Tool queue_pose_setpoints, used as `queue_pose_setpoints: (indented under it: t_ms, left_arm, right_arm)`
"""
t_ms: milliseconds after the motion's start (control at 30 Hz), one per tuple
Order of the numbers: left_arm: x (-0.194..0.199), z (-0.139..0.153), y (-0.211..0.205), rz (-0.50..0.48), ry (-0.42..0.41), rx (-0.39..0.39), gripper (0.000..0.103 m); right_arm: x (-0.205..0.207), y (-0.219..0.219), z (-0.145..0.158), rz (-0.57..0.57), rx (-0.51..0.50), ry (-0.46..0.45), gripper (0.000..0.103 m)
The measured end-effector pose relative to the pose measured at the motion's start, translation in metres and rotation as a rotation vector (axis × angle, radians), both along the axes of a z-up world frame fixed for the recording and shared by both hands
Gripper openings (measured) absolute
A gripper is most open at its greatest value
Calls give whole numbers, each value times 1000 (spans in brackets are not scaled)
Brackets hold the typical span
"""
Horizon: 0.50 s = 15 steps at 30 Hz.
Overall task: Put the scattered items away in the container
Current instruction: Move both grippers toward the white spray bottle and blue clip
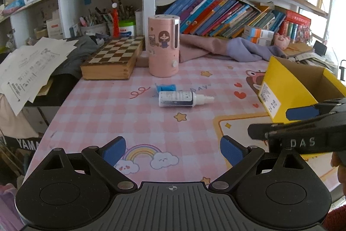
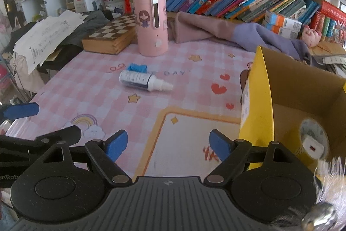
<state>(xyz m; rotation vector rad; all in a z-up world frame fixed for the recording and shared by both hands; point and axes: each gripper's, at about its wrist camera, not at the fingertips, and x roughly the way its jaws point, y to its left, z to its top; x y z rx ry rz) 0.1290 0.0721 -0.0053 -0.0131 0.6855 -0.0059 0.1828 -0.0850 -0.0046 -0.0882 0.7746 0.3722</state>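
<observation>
So we've got one item in the box (image 2: pixel 259 90) right of our open, empty right tool (image 2: pixel 167 147); the bottle (image 2: pixel 138 80) and blue thing (image 2: pixel 136 68) ahead remain.

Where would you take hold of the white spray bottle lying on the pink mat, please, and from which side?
Grip the spray bottle across its labelled cylindrical body, coming from above. It lies on its side, nozzle toward the yellow box, so the body gives the widest parallel faces. The blue item sits right behind it, so keep the far finger tight to the bottle.
</observation>
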Motion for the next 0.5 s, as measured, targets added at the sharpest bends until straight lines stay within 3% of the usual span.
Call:
queue_pose_setpoints:
  t_ms: [233,500]
  left_arm:
    - [17,-7,4,34,31,14,96]
    - [50,-13,-1,8,32,67,96]
  right_arm:
    - [24,2,-2,6,27,0,82]
    - [56,12,-4,25,52,8,81]
